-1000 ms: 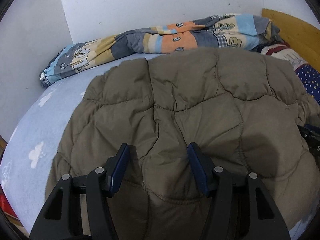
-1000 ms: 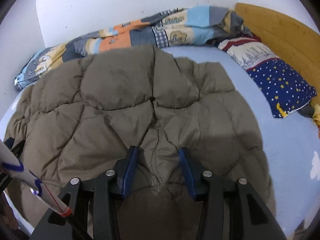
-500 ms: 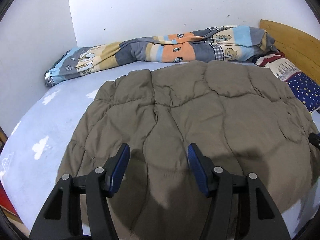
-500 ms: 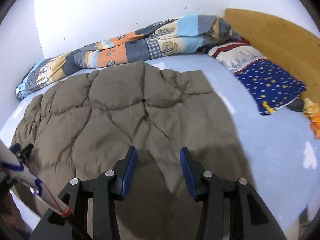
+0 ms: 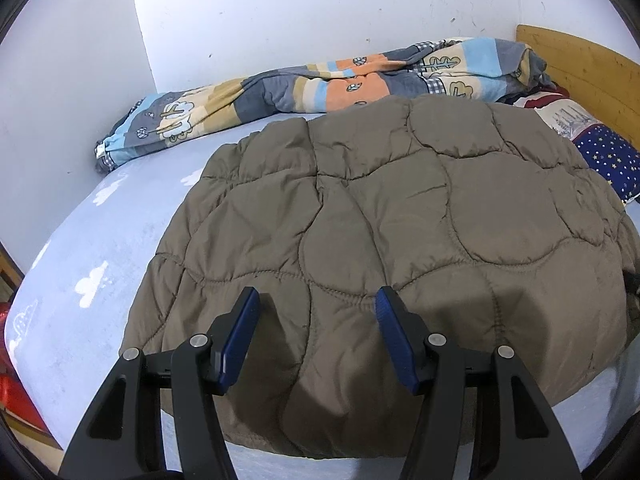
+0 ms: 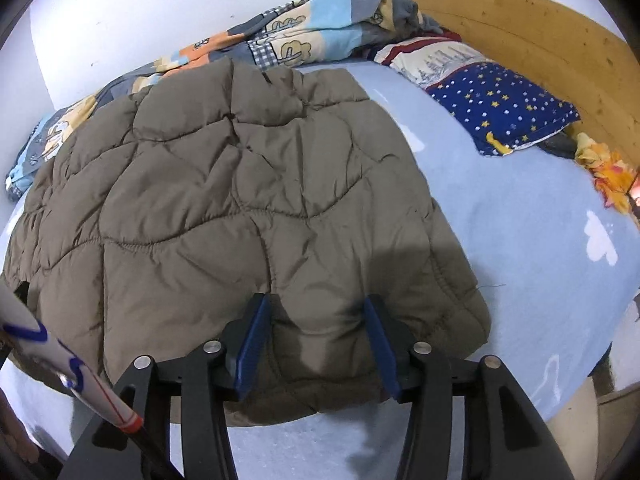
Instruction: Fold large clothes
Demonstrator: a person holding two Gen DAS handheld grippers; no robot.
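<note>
- Currently, step in hand: between folds, by judgement. Quilted olive-brown jacket (image 5: 400, 216) lies spread flat on the bed (image 5: 120, 248), near hem toward the cameras, far edge touching the rolled patchwork duvet (image 5: 320, 88) along the wall.
- Left gripper (image 5: 316, 320): jaws moderately apart, nothing between the blue pads; it hovers above the jacket's near-left portion, gripping no cloth.
- Right gripper (image 6: 314, 320): jaws moderately apart and just opening a little further; only jacket surface shows below the gap, no cloth pinched. It hangs over the near-right corner of the hem.
- Next move, by judgement: each gripper descends to an edge or corner of the jacket, pinches through the padded layers, then carries that edge across toward the far side. Thick padding calls for a deep bite, or the cloth may slip out.
- Jacket handling: puffy, stitched in rounded panels, likely springy; a fold may not lie flat without pressing.
- Surroundings: star-print blue pillow (image 6: 504, 108) to the right, apart from the jacket; wooden headboard (image 6: 520, 32) behind it; orange-yellow cloth item (image 6: 604, 168) at far right.
- Obstructions: duvet crowds the far edge, leaving little bare sheet there. White rod with blue and red markings (image 6: 60, 360) crosses the right view's lower-left; its nature cannot be told.
</note>
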